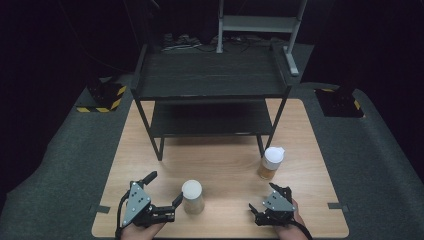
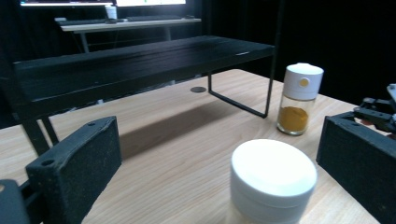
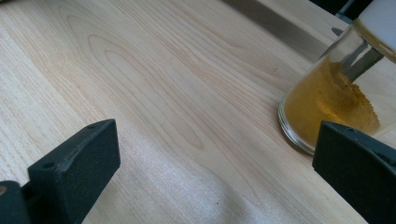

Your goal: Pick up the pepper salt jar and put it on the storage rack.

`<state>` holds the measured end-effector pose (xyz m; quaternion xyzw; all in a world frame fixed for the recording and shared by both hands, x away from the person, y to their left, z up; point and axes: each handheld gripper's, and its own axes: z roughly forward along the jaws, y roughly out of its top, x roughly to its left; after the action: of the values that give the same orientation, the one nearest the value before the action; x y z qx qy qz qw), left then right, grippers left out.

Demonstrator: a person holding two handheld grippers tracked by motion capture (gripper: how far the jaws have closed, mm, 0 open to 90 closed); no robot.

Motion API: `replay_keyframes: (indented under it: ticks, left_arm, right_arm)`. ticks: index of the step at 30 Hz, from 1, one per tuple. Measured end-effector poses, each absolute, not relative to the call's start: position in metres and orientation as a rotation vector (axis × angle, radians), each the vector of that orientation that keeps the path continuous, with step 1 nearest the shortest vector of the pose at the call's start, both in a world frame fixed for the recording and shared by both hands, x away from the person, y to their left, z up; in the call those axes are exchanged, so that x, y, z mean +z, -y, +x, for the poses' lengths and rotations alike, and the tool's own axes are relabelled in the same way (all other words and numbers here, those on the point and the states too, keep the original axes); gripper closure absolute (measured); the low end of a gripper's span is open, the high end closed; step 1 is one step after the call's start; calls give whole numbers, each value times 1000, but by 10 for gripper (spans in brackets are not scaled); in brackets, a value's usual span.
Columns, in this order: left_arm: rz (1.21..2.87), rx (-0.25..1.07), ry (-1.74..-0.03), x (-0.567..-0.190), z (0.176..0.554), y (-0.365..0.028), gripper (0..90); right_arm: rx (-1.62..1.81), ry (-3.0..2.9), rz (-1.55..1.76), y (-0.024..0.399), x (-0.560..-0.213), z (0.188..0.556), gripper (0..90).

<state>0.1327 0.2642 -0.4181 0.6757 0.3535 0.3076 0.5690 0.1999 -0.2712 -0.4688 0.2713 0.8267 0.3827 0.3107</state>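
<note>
My left gripper (image 1: 162, 192) spreads open jaws around the near jar (image 1: 192, 197), ready to grasp; my right gripper (image 1: 267, 200) waits open beside the spice jar (image 1: 271, 162).

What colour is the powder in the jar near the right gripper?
Orange-yellow, under a white cap. The jar shows it best in the right gripper view.

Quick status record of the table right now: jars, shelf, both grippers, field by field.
surface: wooden table
shelf: black two-tier rack at the far half of the table
near jar: white-lidded jar, upright, between the left gripper's open jaws
far jar: spice jar, white cap, yellow-orange powder, upright near the rack's right front leg
left gripper: open, around the near jar, contact unclear
right gripper: open, holding nothing, short of the spice jar
</note>
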Motion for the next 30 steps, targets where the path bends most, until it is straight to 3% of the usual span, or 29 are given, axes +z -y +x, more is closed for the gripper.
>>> replay_keyframes:
  ticks: [30]
  left_arm:
    - [1671,633,-766,-432,145,-239,3]
  right_arm:
    - [1006,-2180,708,270,-469,199,2]
